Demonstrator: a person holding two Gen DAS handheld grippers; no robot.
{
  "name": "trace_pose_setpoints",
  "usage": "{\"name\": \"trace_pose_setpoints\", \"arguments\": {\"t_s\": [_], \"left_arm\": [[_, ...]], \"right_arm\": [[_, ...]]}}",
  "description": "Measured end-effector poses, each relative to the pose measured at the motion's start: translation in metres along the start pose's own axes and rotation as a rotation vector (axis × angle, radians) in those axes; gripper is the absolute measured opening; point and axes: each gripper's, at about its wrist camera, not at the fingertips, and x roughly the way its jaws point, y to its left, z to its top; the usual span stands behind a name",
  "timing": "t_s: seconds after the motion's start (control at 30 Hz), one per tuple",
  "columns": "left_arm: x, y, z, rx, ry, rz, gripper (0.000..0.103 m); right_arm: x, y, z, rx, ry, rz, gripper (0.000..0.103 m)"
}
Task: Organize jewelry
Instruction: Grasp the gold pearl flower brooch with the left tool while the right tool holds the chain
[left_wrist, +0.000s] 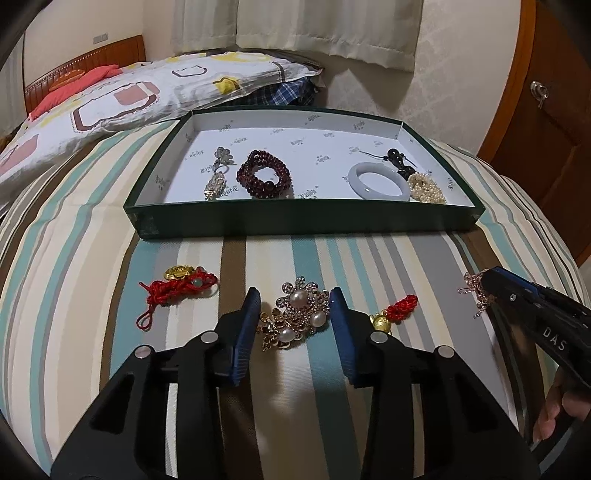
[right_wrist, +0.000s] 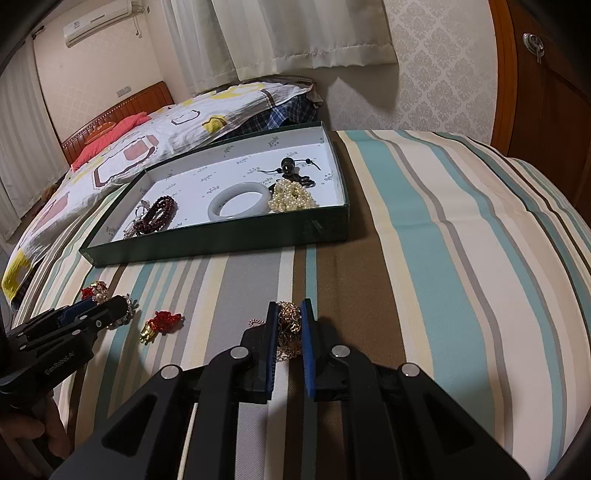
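Both grippers are picking loose pieces off the striped bedspread (left_wrist: 110, 229) for the green box (left_wrist: 295, 221); the left gripper (left_wrist: 294, 302) has its fingers apart around the pearl brooch (left_wrist: 299, 314), not yet touching it. The right gripper (right_wrist: 289, 317) has its fingers closed in on the gold chain (right_wrist: 288, 325), which lies on the bedspread; next, by judgement, the left must close, then both lift and carry to the box.

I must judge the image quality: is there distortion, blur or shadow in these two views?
Left wrist view: strong fisheye bending of the green tray, dark corner vignette, blurred right gripper; the pearl brooch is sharp between the open left gripper. Right wrist view: the same bending, soft shadow under the gold chain.
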Motion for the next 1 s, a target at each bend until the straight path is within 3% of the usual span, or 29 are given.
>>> {"name": "trace_pose_setpoints", "arguments": {"t_s": [0.53, 0.63, 0.87, 1.0], "left_arm": [[-0.005, -0.003, 0.004, 0.043, -0.009, -0.007, 0.030], [-0.004, 0.001, 0.003, 0.017, 0.003, -0.012, 0.032], [0.001, 0.006, -0.004, -0.006, 0.029, -0.013, 0.052], [0.003, 0.006, -0.005, 0.003, 0.039, -0.020, 0.052]], "right_arm": [[0.000, 0.000, 0.000, -0.001, 0.000, -0.001, 0.013], [0.000, 0.000, 0.000, 0.000, 0.000, 0.000, 0.013], [0.001, 0.001, -0.001, -0.001, 0.002, 0.001, 0.013], [0.002, 0.002, -0.002, -0.002, 0.004, 0.002, 0.013]]}}
